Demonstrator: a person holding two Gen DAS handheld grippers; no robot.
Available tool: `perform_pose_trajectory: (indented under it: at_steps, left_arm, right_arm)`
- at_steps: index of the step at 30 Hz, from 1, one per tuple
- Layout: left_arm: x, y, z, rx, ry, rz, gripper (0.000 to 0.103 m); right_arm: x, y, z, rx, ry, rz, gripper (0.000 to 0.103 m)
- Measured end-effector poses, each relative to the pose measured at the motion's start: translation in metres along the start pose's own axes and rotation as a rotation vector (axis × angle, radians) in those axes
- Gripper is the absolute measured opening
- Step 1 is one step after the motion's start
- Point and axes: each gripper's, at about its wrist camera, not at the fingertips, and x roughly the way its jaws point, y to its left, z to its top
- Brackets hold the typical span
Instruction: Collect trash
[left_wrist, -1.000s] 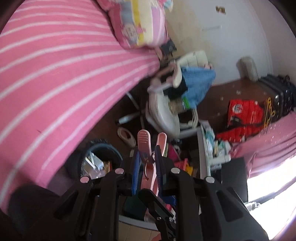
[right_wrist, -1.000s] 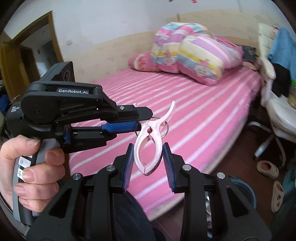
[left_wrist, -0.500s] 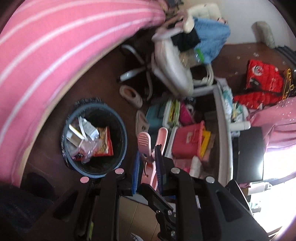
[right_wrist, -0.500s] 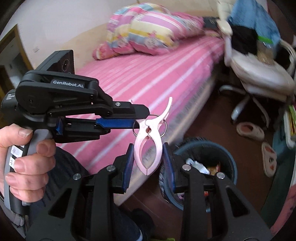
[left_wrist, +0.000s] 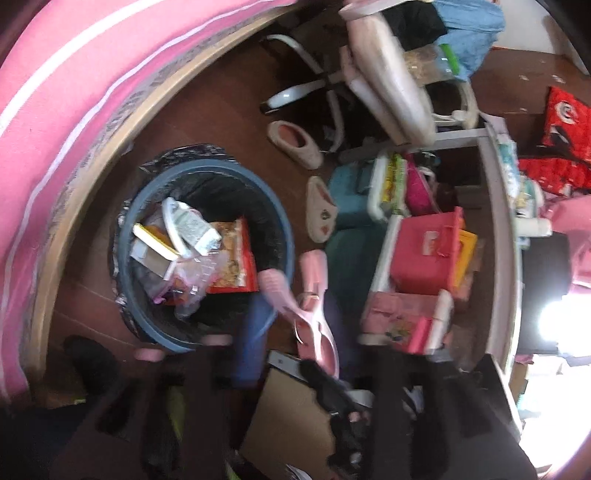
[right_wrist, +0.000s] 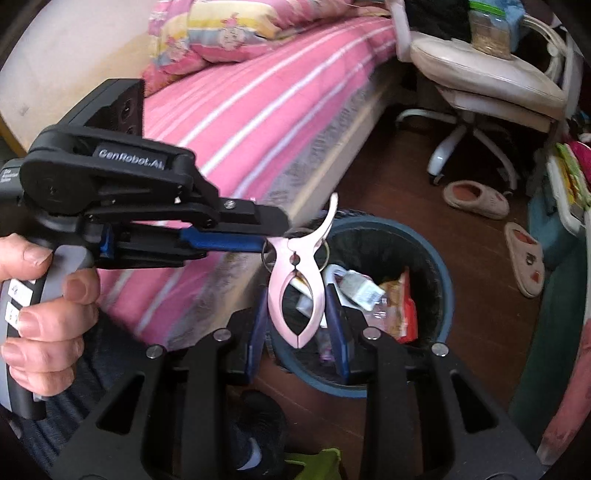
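Note:
A pink plastic clothes clip (right_wrist: 295, 291) hangs upright above the blue-rimmed trash bin (right_wrist: 441, 273), which has a black liner and holds wrappers and cartons. My right gripper (right_wrist: 296, 321) is shut on the clip's lower half, one blue pad on each side. My left gripper (right_wrist: 271, 230), held in a person's hand, reaches in from the left at the clip's upper handles. In the blurred left wrist view its jaws are opening around the clip (left_wrist: 314, 321), and its blue pad (left_wrist: 251, 332) stands off the clip. The bin (left_wrist: 284, 229) lies just left of my left gripper (left_wrist: 299, 325).
A pink striped bed (right_wrist: 266, 110) runs along the left. A white swivel chair (right_wrist: 480, 92) stands beyond the bin, with two slippers (right_wrist: 476, 199) on the brown floor. Shelves with toys and a red box (left_wrist: 424, 254) crowd the right. A foot in a dark sock (right_wrist: 258, 424) is below.
Both views swung down from the bed to the floor, and the bin is now under the clip. The left jaws, shut on the clip before, have spread apart.

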Motion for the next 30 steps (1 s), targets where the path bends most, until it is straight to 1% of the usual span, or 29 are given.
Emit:
perform_pose_trajectory:
  at_steps: [1,2,3,5,6,10,12,13,14,17,19,23,28,30]
  left_arm:
    - [0.000,0.005,0.002,-0.020,-0.029,0.030,0.080]
    - [-0.002,0.006,0.004,-0.029,-0.048,0.041,0.083]
    - [-0.003,0.009,0.008,-0.039,-0.057,0.036,0.084]
    - [-0.005,0.014,0.010,-0.065,-0.062,0.013,0.087]
    - [-0.006,0.016,0.010,-0.074,-0.068,0.013,0.087]
    - [-0.015,0.013,0.008,-0.054,-0.100,0.045,0.087]
    - [-0.025,0.008,0.005,-0.038,-0.133,0.055,0.088]
    - [-0.032,0.005,0.002,-0.026,-0.163,0.067,0.088]
    - [-0.038,0.004,0.000,-0.019,-0.183,0.071,0.089]
    - [-0.067,-0.001,-0.009,0.006,-0.252,0.061,0.089]
    - [-0.086,-0.006,-0.014,0.024,-0.299,0.063,0.089]
    - [-0.138,-0.008,-0.031,0.055,-0.419,0.052,0.090]
    - [-0.198,0.003,-0.054,0.018,-0.514,0.017,0.091]
    - [-0.229,0.007,-0.067,0.014,-0.578,0.014,0.092]
  right_arm:
    - [0.004,-0.002,0.000,0.002,0.007,-0.017,0.046]
    - [0.009,-0.005,-0.002,0.004,0.017,-0.044,0.067]
    - [0.010,-0.006,-0.002,0.002,0.017,-0.051,0.074]
    - [0.012,-0.007,-0.005,-0.005,0.023,-0.063,0.074]
    - [0.012,-0.007,-0.007,-0.007,0.025,-0.068,0.074]
    - [0.006,-0.004,-0.009,-0.013,0.005,-0.066,0.078]
    - [-0.001,0.001,-0.007,-0.025,-0.016,-0.061,0.079]
    - [-0.006,0.006,-0.006,-0.034,-0.030,-0.059,0.079]
    - [-0.009,0.007,-0.004,-0.039,-0.037,-0.059,0.081]
    - [-0.030,0.026,0.002,-0.068,-0.096,-0.043,0.085]
    - [-0.039,0.035,0.006,-0.082,-0.116,-0.031,0.087]
    - [-0.062,0.064,0.017,-0.125,-0.170,0.002,0.088]
    - [-0.090,0.115,0.029,-0.200,-0.244,0.056,0.090]
    - [-0.098,0.133,0.032,-0.229,-0.264,0.077,0.091]
